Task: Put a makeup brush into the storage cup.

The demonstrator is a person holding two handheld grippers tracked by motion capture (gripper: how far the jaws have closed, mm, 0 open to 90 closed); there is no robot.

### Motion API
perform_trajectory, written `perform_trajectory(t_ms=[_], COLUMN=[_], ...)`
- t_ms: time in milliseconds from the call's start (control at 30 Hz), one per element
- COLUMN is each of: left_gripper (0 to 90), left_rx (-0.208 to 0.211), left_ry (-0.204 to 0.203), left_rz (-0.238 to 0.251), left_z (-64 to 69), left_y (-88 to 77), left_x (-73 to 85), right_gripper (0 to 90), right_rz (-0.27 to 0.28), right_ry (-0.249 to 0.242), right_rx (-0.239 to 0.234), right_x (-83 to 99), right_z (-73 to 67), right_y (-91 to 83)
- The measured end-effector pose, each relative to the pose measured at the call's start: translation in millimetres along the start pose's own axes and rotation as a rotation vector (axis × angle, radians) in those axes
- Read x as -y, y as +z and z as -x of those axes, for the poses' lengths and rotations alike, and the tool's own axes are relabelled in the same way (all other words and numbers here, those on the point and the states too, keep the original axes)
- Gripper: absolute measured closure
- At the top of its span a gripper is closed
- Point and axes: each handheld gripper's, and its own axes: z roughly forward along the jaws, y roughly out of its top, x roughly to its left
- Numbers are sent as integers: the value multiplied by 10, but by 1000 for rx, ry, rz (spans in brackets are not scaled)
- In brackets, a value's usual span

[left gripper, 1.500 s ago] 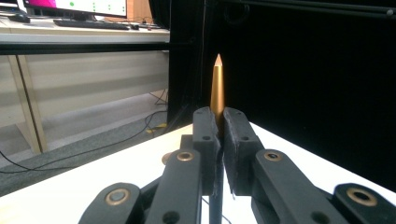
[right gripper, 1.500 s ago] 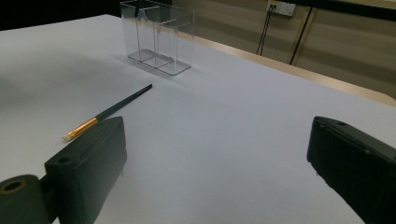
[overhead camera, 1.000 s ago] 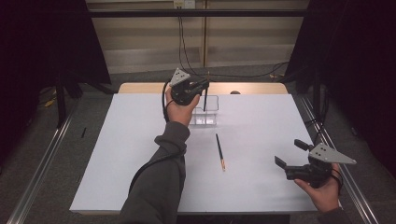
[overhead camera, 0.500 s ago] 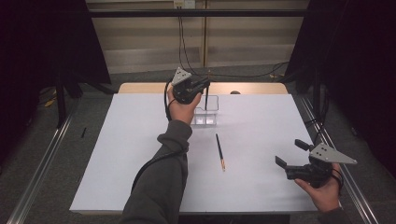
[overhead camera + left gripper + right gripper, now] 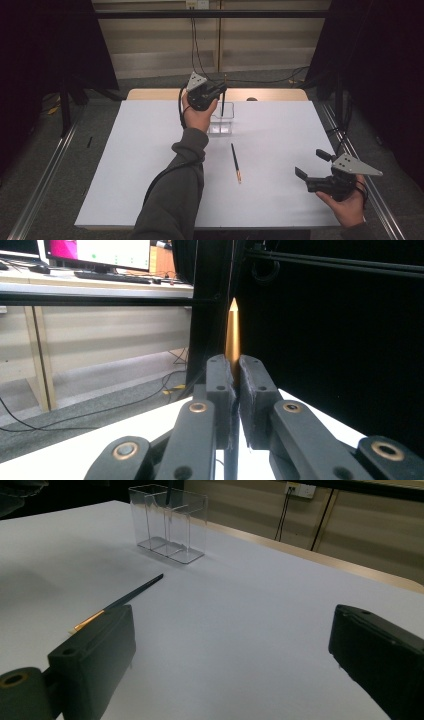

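our left gripper (image 5: pixel 218 92) is raised at the far side of the table (image 5: pixel 125 165), clamped on a pencil (image 5: pixel 231 335). in the left gripper view we see the two black jaws pressed together around the shaft, the gold pointed end rising above them and the dark shaft running down below. from above, the pencil stands nearly upright, its lower end going down into a clear holder (image 5: pixel 222 119) that sits on the white tabletop near the far edge. the left hand (image 5: pixel 197 116) is just beside the holder, on its left. in the right gripper view the holder is a transparent box split into compartments, with a dark shaft entering from the top; we cannot tell which compartment it is in.

our right gripper (image 5: pixel 309 171) hangs low over the near right part of the table, held in the right hand (image 5: pixel 345 205). its jaws stand wide apart with nothing between them, and in the right gripper view we see bare white table in the gap.

a second pencil (image 5: pixel 235 162) lies flat on the table, between the holder and the near edge, well apart from both grippers. it is dark along most of its length, with a gold band and a pale tip at the near end. in the right gripper view it lies just beyond the left jaw, its gold end close to that jaw.
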Motion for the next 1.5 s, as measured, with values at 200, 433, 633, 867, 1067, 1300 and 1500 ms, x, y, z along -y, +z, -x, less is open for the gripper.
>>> perform_trajectory(t_ms=[200, 433, 633, 867, 1067, 1300, 1500], left_gripper=[841, 841, 840, 840, 839, 838, 837], left_rx=[-8, -15, -24, -31, -35, -38, -39], left_ry=[-6, -9, -5, 13, 13, 10, 12], left_rz=[7, 10, 5, 7, -2, -7, -14], left_z=[11, 20, 29, 36, 42, 50, 59], left_y=[25, 47, 61, 53, 47, 42, 41], left_x=[26, 55, 85, 101, 145, 184, 221], right_gripper=[43, 43, 43, 43, 43, 43, 43], right_rz=[-1, -2, 0, 2, 3, 3, 5], right_ry=[-2, 1, 3, -1, -5, 3, -7], right_rx=[-6, -2, 0, -4, -7, -7, -8], right_x=[-2, -2, -4, -8, -13, -11, -16], right_z=[-2, 2, -3, -7, -13, -7, -23], right_y=[-1, -6, -5, -7, -5, -15, -1])
